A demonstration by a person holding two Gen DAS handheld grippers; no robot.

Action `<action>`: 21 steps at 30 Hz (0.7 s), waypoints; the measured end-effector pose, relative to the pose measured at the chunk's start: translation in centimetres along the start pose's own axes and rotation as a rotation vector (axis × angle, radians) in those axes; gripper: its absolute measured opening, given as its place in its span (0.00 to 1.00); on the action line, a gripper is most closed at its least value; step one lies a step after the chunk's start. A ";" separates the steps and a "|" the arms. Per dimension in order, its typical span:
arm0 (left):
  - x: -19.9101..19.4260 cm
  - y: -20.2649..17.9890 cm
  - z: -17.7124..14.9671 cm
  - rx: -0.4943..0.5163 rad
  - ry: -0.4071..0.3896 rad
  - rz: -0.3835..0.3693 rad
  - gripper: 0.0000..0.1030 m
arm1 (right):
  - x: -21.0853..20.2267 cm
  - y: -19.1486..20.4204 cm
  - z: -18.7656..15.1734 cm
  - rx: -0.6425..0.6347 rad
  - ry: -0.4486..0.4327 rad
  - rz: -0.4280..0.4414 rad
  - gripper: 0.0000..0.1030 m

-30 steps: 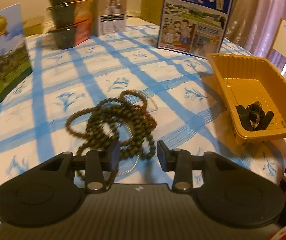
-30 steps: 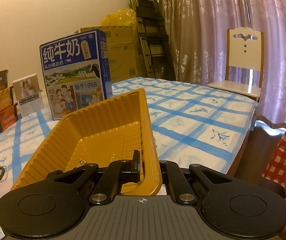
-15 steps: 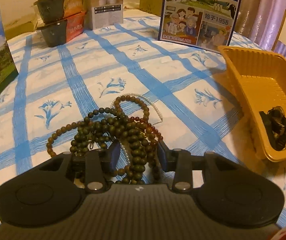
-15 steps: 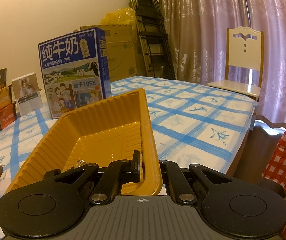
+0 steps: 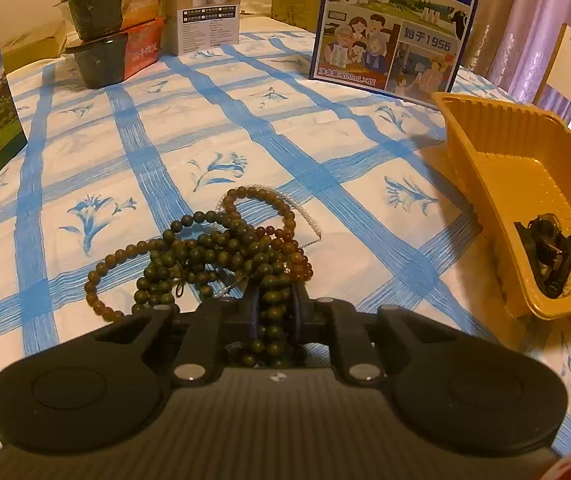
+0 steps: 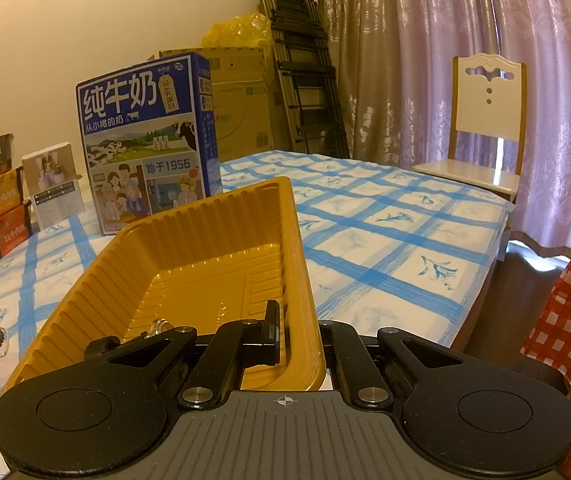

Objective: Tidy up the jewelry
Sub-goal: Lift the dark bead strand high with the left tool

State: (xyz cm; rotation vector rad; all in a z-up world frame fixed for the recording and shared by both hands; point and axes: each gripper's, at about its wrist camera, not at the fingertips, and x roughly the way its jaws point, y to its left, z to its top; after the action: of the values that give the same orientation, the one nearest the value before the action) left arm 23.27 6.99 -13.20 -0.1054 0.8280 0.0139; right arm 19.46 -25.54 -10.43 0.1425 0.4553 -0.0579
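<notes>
A tangle of dark green and brown bead necklaces (image 5: 221, 248) lies on the blue-checked tablecloth, with a thin white pearl strand (image 5: 305, 216) at its far side. My left gripper (image 5: 273, 304) is down on the near edge of the pile. Its jaws are closing, and green bead strands are pinched between the pads. The yellow ribbed tray (image 5: 485, 128) sits at the right with a black item (image 5: 547, 252) inside. My right gripper (image 6: 301, 340) is shut on the near right wall of the tray (image 6: 205, 248), one finger inside and one outside.
A blue milk carton box (image 6: 145, 152) stands behind the tray. Stacked dark food bowls (image 5: 113, 32) and a small white box (image 5: 209, 12) sit at the table's far left. A white chair (image 6: 485, 120), curtains and a folded ladder (image 6: 301, 60) stand beyond the table's right edge.
My left gripper moved forward and down over the bead pile, then its jaws went from wide apart to pinching the green strands. The right gripper and tray kept still.
</notes>
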 end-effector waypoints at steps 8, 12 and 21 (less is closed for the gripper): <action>-3.3 1.1 0.1 0.008 -0.034 -0.006 0.12 | 0.0 -0.1 0.0 -0.001 0.000 0.000 0.06; -6.1 2.0 0.7 0.013 -0.063 -0.006 0.12 | 0.0 -0.1 -0.1 -0.003 0.000 0.001 0.06; -13.3 3.5 3.8 0.033 -0.160 -0.012 0.06 | 0.0 0.1 0.0 -0.014 -0.002 0.005 0.06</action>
State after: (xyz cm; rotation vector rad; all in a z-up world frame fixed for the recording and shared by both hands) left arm 16.83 11.28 -1.17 -0.0768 0.6672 -0.0027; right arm 19.49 -25.45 -10.43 0.1302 0.4533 -0.0497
